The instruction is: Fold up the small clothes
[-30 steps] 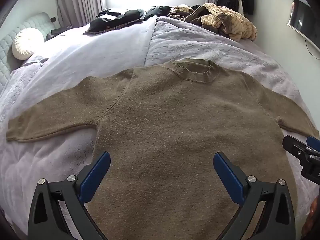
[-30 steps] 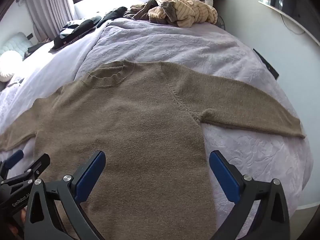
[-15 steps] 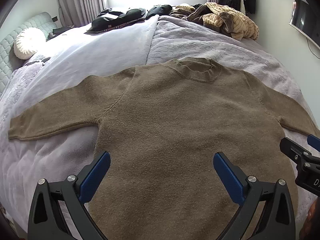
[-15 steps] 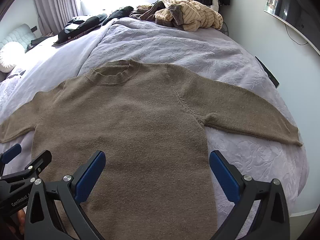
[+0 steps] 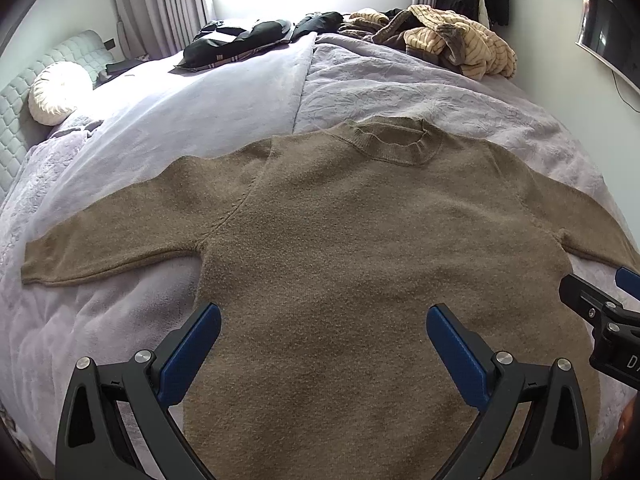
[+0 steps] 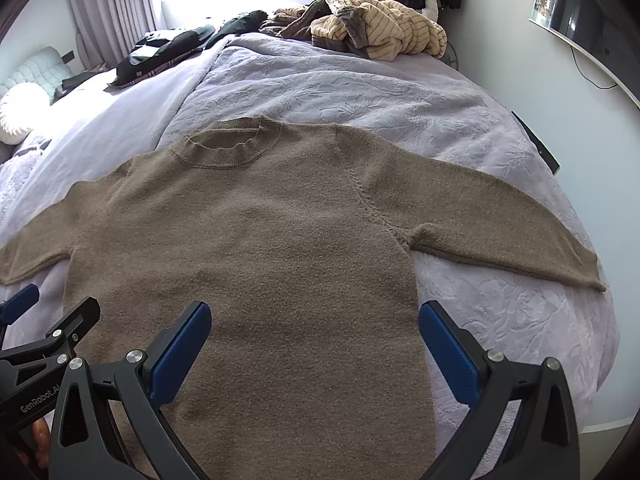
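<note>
On the bed [image 5: 400,92], left view: brown sweater [image 5: 360,260] spread flat, sleeves out, unfolded; left hand-held gripper [image 5: 323,354] spread wide, empty, above the hem. Right view: right hand-held gripper [image 6: 314,350] likewise gaping, empty; right sleeve [image 6: 500,224] near bed edge, likely first fold inward, bedding beyond collar free.

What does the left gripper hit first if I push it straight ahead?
Most likely the brown sweater: the open left gripper points at its body, nothing between. Height above the fabric is unclear.
</note>
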Demonstrator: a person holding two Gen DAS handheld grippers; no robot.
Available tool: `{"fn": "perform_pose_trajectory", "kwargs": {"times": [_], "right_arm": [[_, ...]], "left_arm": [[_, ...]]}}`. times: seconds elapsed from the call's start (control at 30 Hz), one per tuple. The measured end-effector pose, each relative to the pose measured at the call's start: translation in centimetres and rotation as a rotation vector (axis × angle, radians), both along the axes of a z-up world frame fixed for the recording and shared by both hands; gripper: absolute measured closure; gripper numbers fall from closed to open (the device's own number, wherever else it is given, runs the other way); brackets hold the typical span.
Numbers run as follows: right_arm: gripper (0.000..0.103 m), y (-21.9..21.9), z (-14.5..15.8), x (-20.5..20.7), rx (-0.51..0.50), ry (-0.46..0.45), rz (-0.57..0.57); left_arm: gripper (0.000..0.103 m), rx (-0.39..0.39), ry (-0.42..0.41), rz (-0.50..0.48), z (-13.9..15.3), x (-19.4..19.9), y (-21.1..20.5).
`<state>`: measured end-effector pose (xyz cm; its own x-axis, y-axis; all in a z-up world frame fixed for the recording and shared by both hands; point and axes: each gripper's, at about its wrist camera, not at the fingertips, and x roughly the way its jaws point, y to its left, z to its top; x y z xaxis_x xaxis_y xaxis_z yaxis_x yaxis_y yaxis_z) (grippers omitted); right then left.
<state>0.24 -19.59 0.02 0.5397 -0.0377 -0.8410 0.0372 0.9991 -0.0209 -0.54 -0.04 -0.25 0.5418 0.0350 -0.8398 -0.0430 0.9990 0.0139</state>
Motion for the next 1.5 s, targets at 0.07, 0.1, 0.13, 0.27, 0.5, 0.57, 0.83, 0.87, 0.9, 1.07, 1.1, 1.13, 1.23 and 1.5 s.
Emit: {"fn": "perform_pose_trajectory", "kwargs": {"times": [0.07, 0.1, 0.13, 0.27, 0.5, 0.57, 0.83, 0.87, 0.9, 1.07, 1.1, 1.13, 1.23, 1.5], "right_arm": [[0.0, 0.0, -0.03, 0.03, -0.001, 0.001, 0.0], [0.0, 0.02, -0.04, 0.01, -0.001, 0.001, 0.001], [0.0, -0.02, -0.05, 0.04, -0.002, 0.002, 0.0], [0.0, -0.09, -0.08, 0.06, -0.001, 0.003, -0.001], [0.0, -0.13, -0.23, 0.11, 0.0, 0.006, 0.0], [0.0, -0.16, -0.27, 0.1, 0.0, 0.006, 0.0], [0.0, -0.15, -0.4, 0.18, 0.003, 0.009, 0.0], [0.0, -0.15, -0.5, 0.29, 0.005, 0.011, -0.001], [0.0, -0.17, -0.61, 0.26, 0.006, 0.013, -0.001], [0.0, -0.02, -0.72, 0.3, 0.008, 0.019, 0.0], [0.0, -0.02, -0.76, 0.34, 0.008, 0.02, 0.001], [0.0, -0.05, -0.76, 0.35, 0.007, 0.021, 0.001], [0.0, 0.07, -0.75, 0.34, 0.007, 0.023, 0.002], [0.0, 0.01, -0.91, 0.33, 0.009, 0.029, -0.001]], "left_arm": [[0.0, -0.001, 0.002, 0.0, -0.08, 0.01, -0.03], [0.0, -0.003, 0.003, 0.002, -0.07, 0.03, 0.0], [0.0, -0.004, 0.003, 0.003, -0.08, 0.01, -0.04], [0.0, 0.0, 0.001, 0.002, -0.07, -0.03, -0.04], [0.0, 0.0, 0.0, 0.001, -0.04, 0.0, -0.04], [0.0, 0.0, 0.001, -0.001, -0.04, 0.02, -0.03], [0.0, -0.005, 0.003, 0.003, -0.13, 0.04, 0.08], [0.0, -0.005, 0.002, 0.004, -0.12, 0.04, 0.13], [0.0, -0.005, 0.002, 0.005, -0.16, -0.02, 0.14], [0.0, -0.007, 0.003, 0.009, -0.33, -0.21, 0.39], [0.0, -0.008, 0.003, 0.01, -0.34, -0.22, 0.44], [0.0, -0.009, 0.003, 0.011, -0.34, -0.24, 0.49], [0.0, -0.01, 0.003, 0.011, -0.35, -0.29, 0.5], [0.0, -0.014, 0.008, 0.007, -0.51, -0.28, 0.65]]}}
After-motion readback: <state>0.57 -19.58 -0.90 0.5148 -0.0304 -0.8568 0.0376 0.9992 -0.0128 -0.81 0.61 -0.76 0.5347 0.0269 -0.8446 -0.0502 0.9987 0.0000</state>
